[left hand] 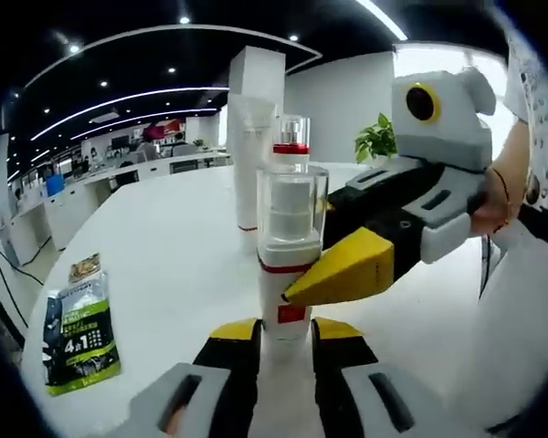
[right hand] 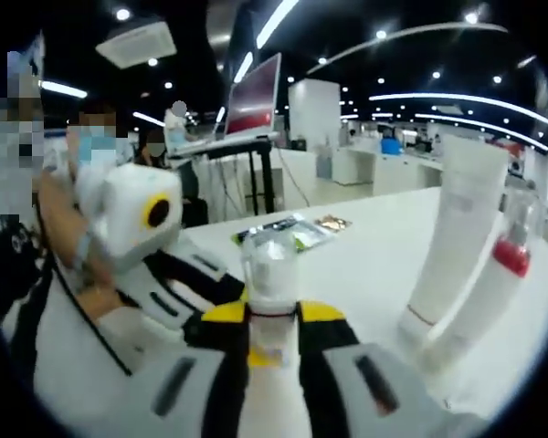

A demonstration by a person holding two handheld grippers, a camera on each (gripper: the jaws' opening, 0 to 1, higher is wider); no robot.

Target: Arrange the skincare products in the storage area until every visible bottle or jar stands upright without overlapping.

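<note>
left gripper view: my left gripper (left hand: 284,339) sits at 6 o'clock with its jaws narrowed around the base of a clear-capped pump bottle (left hand: 289,239). the bottle stands upright on the white desk (left hand: 164,237), and the jaws look to be touching it on both sides. the right gripper (left hand: 347,265) comes in from 3 o'clock, its yellow tip against the same bottle at the red band. behind the bottle, at 12 o'clock, a tall white tube (left hand: 249,164) stands on its cap, and just beside it a red-collared bottle (left hand: 291,141) stands upright. a green sachet (left hand: 80,327) lies flat on the desk at 8 o'clock, well apart from the bottles.

right gripper view: my right gripper (right hand: 272,339) is closed down on the pump bottle (right hand: 271,274), jaws pressed to both sides. the left gripper (right hand: 187,287) enters from 9 o'clock, held by a person's hand (right hand: 96,297). white tube (right hand: 457,228) and red-collared bottle (right hand: 493,292) stand at 3 o'clock, leaning in the fisheye, touching or nearly so; i cannot tell which. sachet (right hand: 288,230) lies at 12 o'clock.
</note>
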